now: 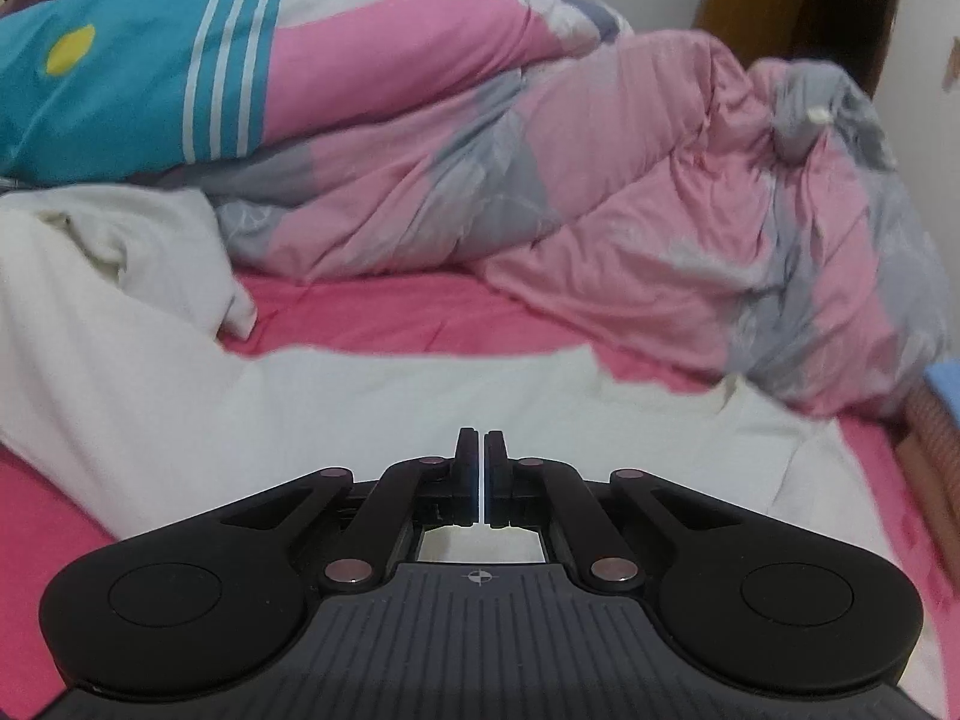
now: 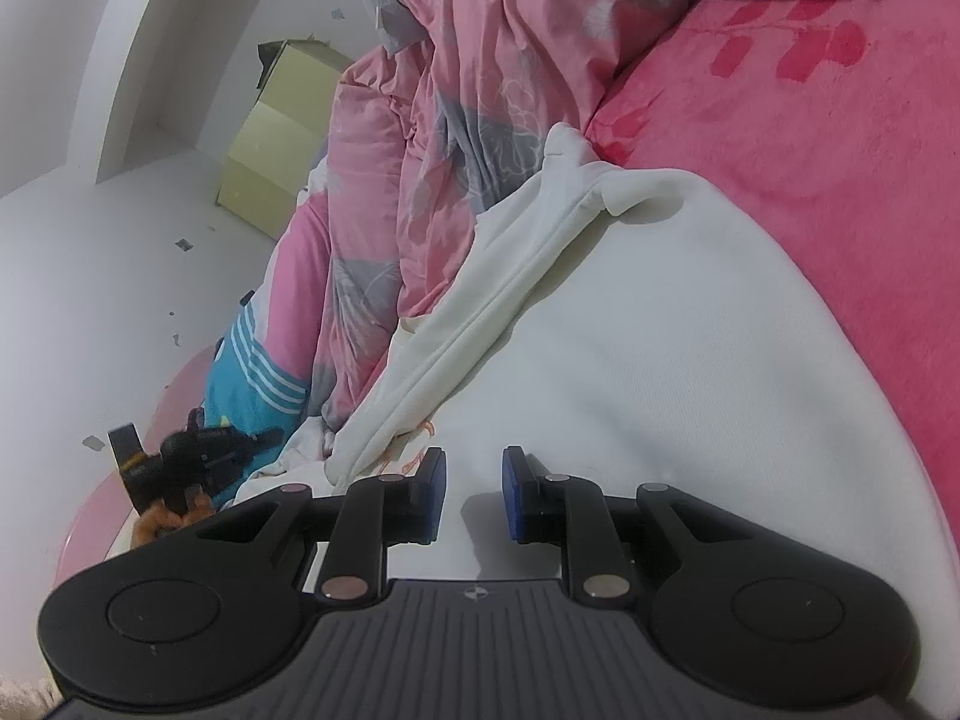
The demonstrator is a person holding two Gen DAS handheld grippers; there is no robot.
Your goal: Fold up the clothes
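A white garment [image 1: 336, 402] lies spread over the pink bed sheet [image 1: 384, 312], one part bunched up at the left. My left gripper [image 1: 483, 450] hovers just above its near part, jaws shut, and no cloth shows between the fingers. In the right wrist view the same white garment [image 2: 630, 348] fills the middle, with a folded ridge running up toward its top corner. My right gripper [image 2: 474, 480] is open over flat white cloth, blue pads apart, nothing between them. The left gripper [image 2: 204, 456] shows far off at the left of this view, held by a hand.
A rumpled pink and grey quilt [image 1: 600, 198] is heaped along the far side of the bed, with a teal and pink cover [image 1: 132, 60] on top. A yellow-green box [image 2: 282, 162] stands on the white floor. A wooden door [image 1: 762, 6] is at the back right.
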